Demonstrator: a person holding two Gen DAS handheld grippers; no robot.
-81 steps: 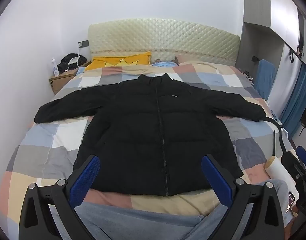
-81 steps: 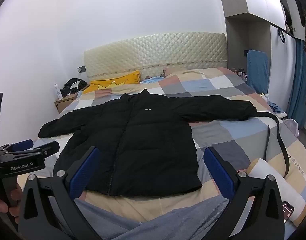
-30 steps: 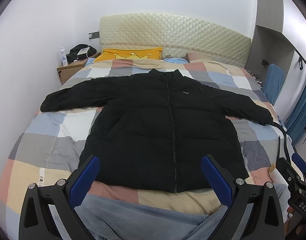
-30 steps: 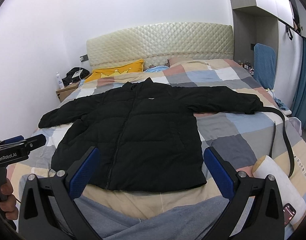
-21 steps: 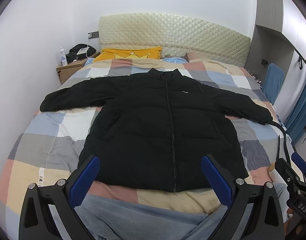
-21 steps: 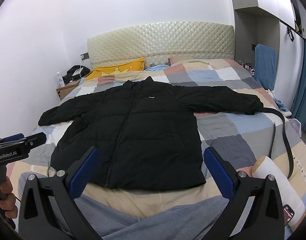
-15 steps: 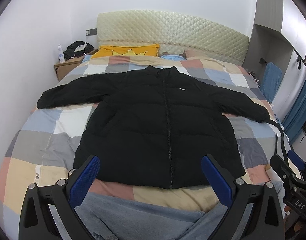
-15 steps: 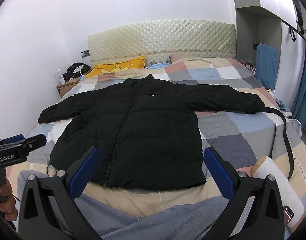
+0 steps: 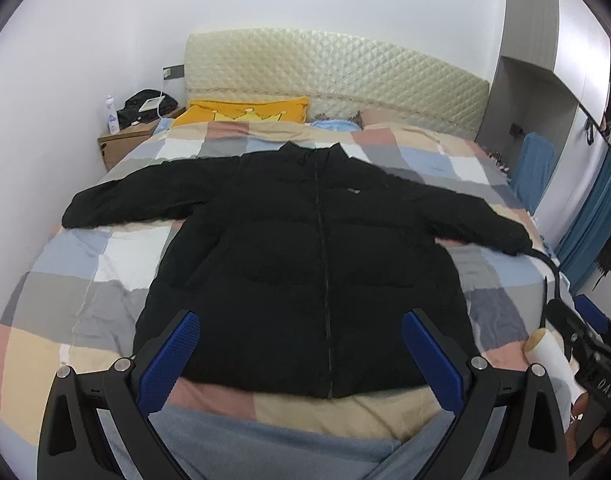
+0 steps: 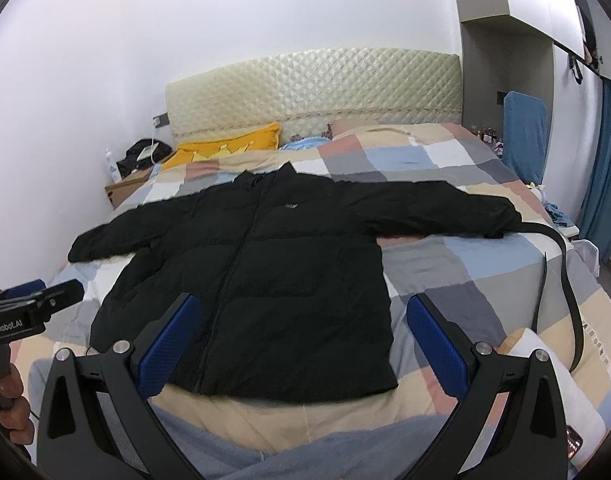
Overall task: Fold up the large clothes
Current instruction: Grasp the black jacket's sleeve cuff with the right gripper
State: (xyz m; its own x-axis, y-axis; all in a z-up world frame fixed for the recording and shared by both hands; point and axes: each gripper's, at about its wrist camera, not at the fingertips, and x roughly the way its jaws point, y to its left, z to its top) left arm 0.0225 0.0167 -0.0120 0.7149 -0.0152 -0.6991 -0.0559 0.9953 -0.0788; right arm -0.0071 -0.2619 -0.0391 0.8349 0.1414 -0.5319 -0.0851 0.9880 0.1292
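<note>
Both grippers, left gripper (image 9: 301,350) and right gripper (image 10: 303,340), hover wide apart, empty.
Puffy black jacket (image 9: 317,264) could spring back or slip (slick shell); the belt (image 10: 561,280) beside its sleeve may snag.

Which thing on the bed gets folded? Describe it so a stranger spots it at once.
Start at the bed with the checked quilt and quilted cream headboard. Spread flat across its middle, front up, sleeves out to both sides, lies the black puffer jacket. It is the only large black garment there; the yellow pillow sits behind it and a thin black belt trails off one cuff.
</note>
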